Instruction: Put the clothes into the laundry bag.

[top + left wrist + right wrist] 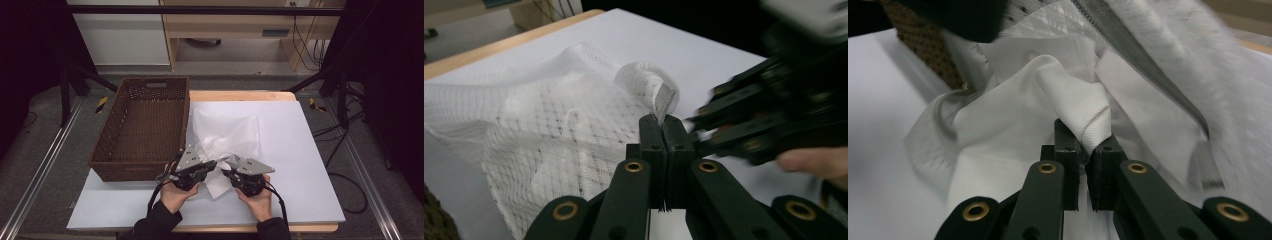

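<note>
A white mesh bag (227, 132) lies on the white table top (300, 150), with a white garment (1013, 115) showing at its mouth. My left gripper (214, 163) is at the bag's near end. In the left gripper view the left gripper (666, 122) is shut on the bag's grey zipper edge (665, 100), and the mesh (549, 115) spreads out to the left. My right gripper (227, 162) sits close beside it. In the right gripper view the right gripper (1087, 145) is shut on a fold of the white garment (1080, 107), under the zipper strip (1128, 45).
A brown woven basket (107, 142) stands at the left of the table, right beside the bag, and nothing lies in it. The right gripper's body (769, 125) is blurred in the left gripper view. Bare white table top extends to the right and front.
</note>
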